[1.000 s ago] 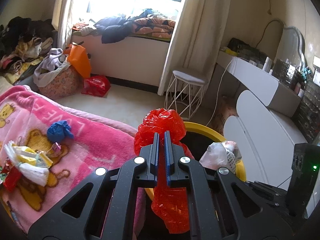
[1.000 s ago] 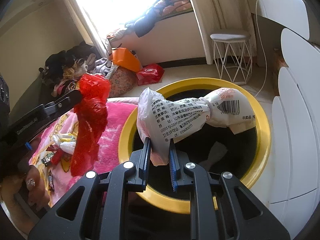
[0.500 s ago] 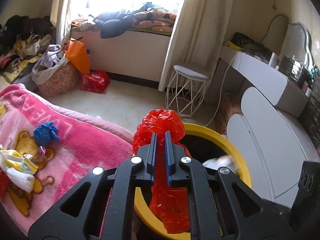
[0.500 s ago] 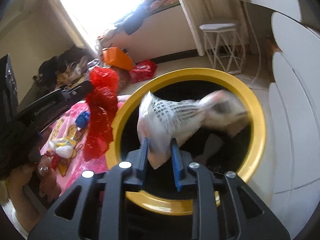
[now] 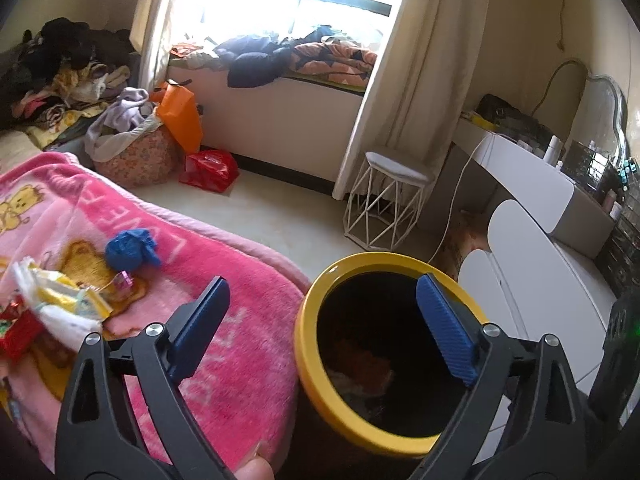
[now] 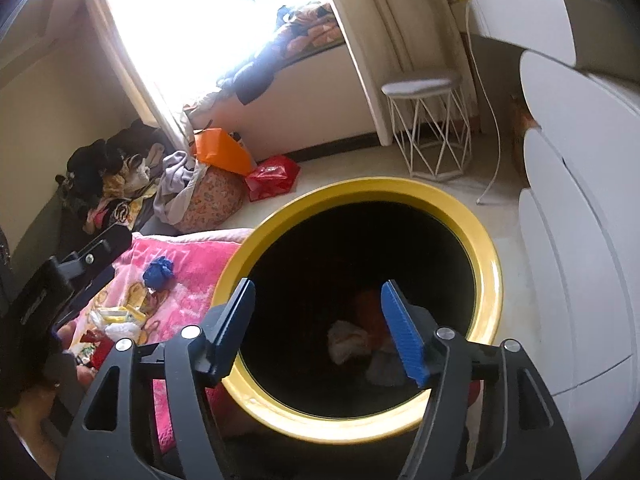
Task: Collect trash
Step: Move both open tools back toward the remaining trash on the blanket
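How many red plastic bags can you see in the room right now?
2. One red bag lies on the floor by the window bench, beside the orange bag. One lies inside the yellow bin, dimly visible. More may be hidden.

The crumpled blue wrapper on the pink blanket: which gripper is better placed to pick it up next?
Probably the left. The left gripper is open and empty, half over the pink blanket, with the crumpled blue wrapper just ahead. The right gripper is open over the yellow-rimmed black bin, farther away.
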{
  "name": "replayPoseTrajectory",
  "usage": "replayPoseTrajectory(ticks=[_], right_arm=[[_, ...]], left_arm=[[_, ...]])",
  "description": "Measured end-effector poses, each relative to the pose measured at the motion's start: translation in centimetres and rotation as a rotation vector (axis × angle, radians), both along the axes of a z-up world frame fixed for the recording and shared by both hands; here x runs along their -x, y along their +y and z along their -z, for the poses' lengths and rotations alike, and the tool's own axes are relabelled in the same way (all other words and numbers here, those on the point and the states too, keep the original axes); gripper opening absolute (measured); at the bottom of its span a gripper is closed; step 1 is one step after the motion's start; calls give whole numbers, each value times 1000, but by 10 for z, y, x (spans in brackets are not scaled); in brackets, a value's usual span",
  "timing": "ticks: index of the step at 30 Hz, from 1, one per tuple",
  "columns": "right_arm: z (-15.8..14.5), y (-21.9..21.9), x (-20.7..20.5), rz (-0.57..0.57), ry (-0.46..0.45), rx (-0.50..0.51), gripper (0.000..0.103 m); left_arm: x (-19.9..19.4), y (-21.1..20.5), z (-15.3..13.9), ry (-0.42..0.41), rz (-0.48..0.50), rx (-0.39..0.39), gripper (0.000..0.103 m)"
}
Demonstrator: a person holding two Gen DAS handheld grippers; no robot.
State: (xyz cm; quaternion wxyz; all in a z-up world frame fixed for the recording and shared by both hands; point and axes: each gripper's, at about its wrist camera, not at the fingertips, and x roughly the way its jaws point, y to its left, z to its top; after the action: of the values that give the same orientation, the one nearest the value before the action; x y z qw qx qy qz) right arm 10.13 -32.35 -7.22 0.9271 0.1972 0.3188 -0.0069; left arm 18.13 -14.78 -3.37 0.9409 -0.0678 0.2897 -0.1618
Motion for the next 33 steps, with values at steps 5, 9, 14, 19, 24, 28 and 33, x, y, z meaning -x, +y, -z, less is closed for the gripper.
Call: replayPoseTrajectory(ticks=[5,9,14,19,24,28,33], right_arm=[[-5,9,1,-14,-27,35,69],[-8,17,3,-27,-43,56,73],[-13,25,4,-39,-70,81,76],[-18,38,10,-67,-103,101,77],[-23,52,16,-100,-139,119,78],[-27,65,19,-135,-167,135,79],[-28,79,22,-175,-188,149,80]], left_arm=[[13,13,-5,-22,-16,-3,87],[22,25,-11,-41,-34,4,87],[33,38,-19,-66,-52,3,87],[41,47,-22,-82,-68,-3,87],[50,57,-23,-92,-92,2,88],[54,67,-24,-103,-114,-4,88],[60,81,-24,-119,-147,-9,88]])
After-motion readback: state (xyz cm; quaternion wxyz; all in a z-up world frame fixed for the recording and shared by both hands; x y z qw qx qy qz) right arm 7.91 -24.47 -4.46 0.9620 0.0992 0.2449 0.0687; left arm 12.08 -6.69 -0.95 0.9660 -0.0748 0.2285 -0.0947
